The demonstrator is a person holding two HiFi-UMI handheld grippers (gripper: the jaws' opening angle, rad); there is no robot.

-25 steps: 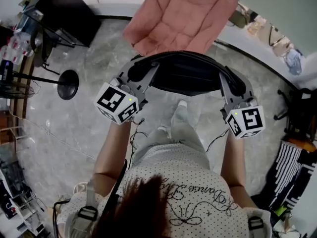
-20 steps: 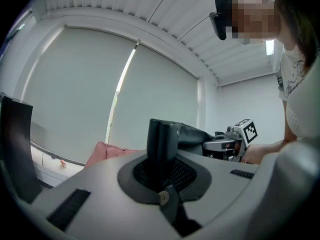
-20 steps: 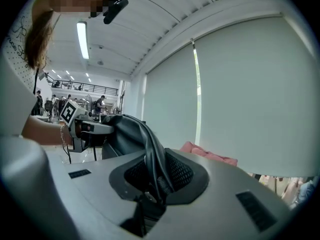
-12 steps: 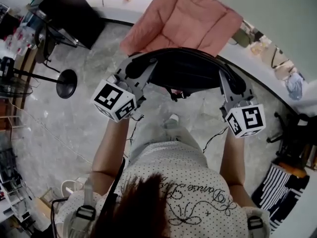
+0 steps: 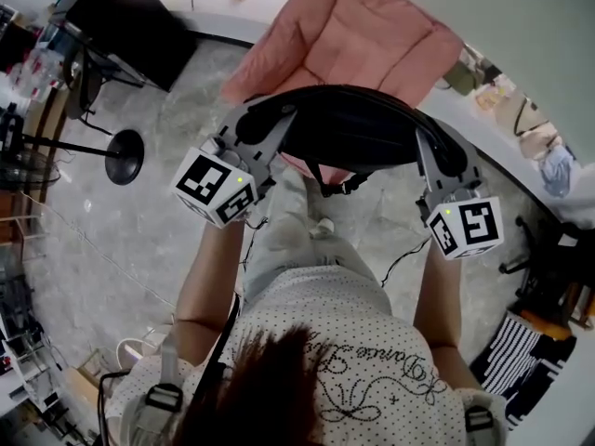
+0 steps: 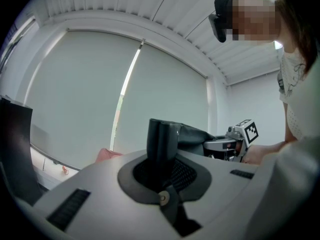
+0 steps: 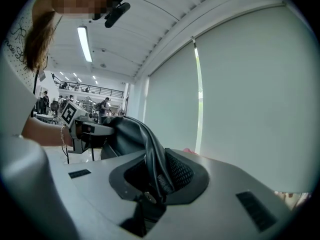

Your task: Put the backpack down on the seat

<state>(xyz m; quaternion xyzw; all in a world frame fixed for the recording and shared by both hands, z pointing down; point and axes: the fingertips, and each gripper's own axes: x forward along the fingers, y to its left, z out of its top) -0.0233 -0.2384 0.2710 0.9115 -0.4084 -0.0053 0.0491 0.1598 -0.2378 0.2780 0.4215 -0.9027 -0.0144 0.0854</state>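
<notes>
A black backpack (image 5: 349, 128) hangs in the air between my two grippers, over the near edge of the pink cushioned seat (image 5: 358, 31). A buckled strap (image 5: 337, 186) dangles below it. My left gripper (image 5: 256, 126) is shut on the bag's left end, and in the left gripper view black fabric (image 6: 162, 136) stands pinched in the jaws. My right gripper (image 5: 444, 151) is shut on the right end. The right gripper view shows a fold of the backpack (image 7: 155, 159) running down into its jaws. A corner of the seat (image 6: 107, 155) peeks past the left gripper's body.
A round black stand base (image 5: 125, 156) sits on the marble floor at the left. Behind it stands a dark desk (image 5: 121, 21). A white ledge (image 5: 465, 110) with small items curves behind the seat. A striped object (image 5: 519, 342) lies at the lower right. The person's leg (image 5: 297, 240) is below the bag.
Both grippers have carried the backpack a little farther out over the seat's near edge. A dangling strap now shows under it, and the person's leg has stepped forward.
</notes>
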